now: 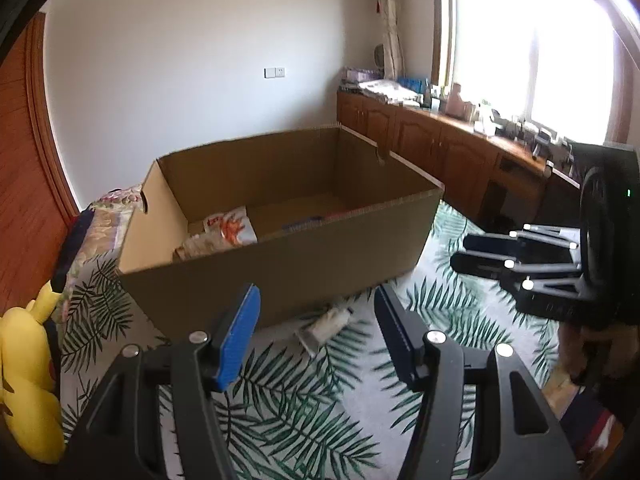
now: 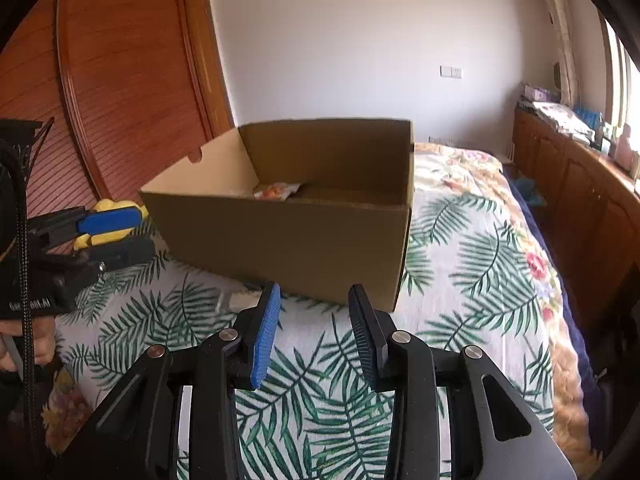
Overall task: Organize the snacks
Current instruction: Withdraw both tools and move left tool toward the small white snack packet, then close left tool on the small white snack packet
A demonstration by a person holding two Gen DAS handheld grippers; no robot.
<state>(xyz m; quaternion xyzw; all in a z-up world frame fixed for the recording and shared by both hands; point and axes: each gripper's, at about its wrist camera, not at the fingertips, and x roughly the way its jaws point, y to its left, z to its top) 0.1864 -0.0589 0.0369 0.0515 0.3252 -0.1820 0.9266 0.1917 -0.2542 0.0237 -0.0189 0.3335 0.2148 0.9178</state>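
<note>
Daylight floods in from the window (image 1: 532, 52) at the right, blown out to white glare in the left wrist view. The wall (image 2: 360, 40) is evenly lit. Fisheye bending curves the edges, with dark corners. The cardboard box (image 1: 280, 256) is slightly soft; its near face is shaded.

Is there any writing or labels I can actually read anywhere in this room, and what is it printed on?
Nothing here reads clearly.
Snack packet in the cardboard box: red print, too blurred to read.
Small packet on the bedspread: no legible text.
Left gripper body, in the right wrist view: white lettering, too small and blurred.
Right gripper body, in the left wrist view: faint embossed letters, unreadable.
</note>
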